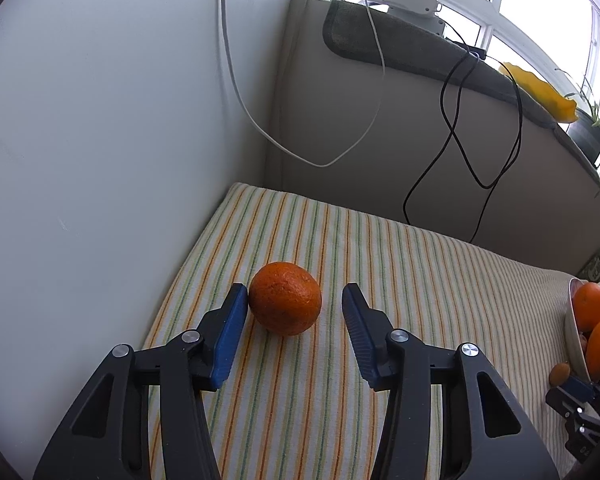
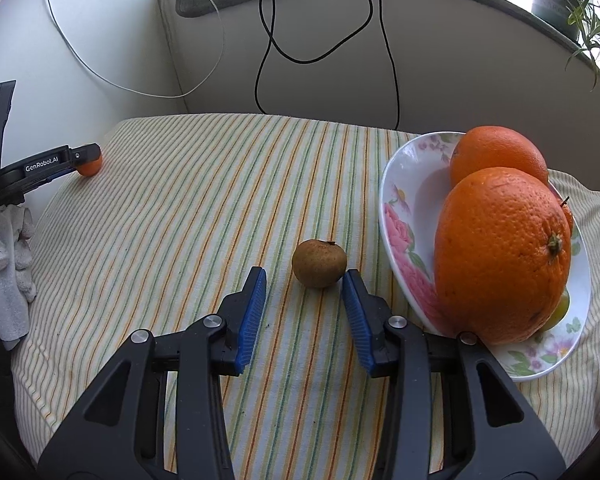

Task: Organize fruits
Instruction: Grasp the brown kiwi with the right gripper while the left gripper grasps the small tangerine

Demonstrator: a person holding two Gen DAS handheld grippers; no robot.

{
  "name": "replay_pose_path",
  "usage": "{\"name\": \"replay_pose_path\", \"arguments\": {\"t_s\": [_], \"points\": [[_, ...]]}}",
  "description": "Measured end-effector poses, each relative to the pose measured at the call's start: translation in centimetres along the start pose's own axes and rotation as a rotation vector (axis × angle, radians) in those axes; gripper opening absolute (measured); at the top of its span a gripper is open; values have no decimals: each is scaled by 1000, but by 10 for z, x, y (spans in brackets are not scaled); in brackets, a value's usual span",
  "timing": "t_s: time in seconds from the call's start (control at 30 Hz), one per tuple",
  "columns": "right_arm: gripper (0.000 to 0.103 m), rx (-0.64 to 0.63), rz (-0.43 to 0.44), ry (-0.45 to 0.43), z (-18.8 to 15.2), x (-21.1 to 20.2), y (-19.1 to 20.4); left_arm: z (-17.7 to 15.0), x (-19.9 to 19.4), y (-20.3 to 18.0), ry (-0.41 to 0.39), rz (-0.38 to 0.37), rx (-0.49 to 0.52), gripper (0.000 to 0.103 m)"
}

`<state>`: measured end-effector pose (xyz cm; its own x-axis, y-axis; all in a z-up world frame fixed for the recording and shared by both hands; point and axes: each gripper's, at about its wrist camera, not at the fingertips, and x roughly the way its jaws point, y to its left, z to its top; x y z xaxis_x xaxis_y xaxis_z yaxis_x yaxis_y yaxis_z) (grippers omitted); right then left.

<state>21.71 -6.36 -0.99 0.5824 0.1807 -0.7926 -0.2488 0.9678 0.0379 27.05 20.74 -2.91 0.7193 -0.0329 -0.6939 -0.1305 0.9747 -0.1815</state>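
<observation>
The left gripper (image 1: 295, 300) stands spread wide around a mandarin (image 1: 285, 298), whose left side meets the left pad while the right pad stands apart. The right gripper (image 2: 304, 284) is likewise released, its right pad beside a small brown fruit (image 2: 319, 263). Both rest on a striped cloth (image 2: 188, 208) in a white-walled corner under a windowsill. Only the right view shows the floral plate (image 2: 404, 216) clearly: two large oranges (image 2: 500, 252) plus a greenish fruit (image 2: 561, 307).

Daylight from the window (image 1: 540, 4) falls on white walls (image 1: 100, 100) and dangling cables (image 2: 324, 40).
</observation>
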Motion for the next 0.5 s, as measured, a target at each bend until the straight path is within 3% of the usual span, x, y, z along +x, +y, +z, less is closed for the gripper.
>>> {"name": "replay_pose_path", "arguments": {"t_s": [0.17, 0.5], "points": [[29, 5, -12, 6, 4, 7, 0, 0, 1, 1, 2, -3, -3, 46], [23, 8, -9, -4, 2, 9, 0, -1, 2, 4, 0, -5, -19, 37]]}}
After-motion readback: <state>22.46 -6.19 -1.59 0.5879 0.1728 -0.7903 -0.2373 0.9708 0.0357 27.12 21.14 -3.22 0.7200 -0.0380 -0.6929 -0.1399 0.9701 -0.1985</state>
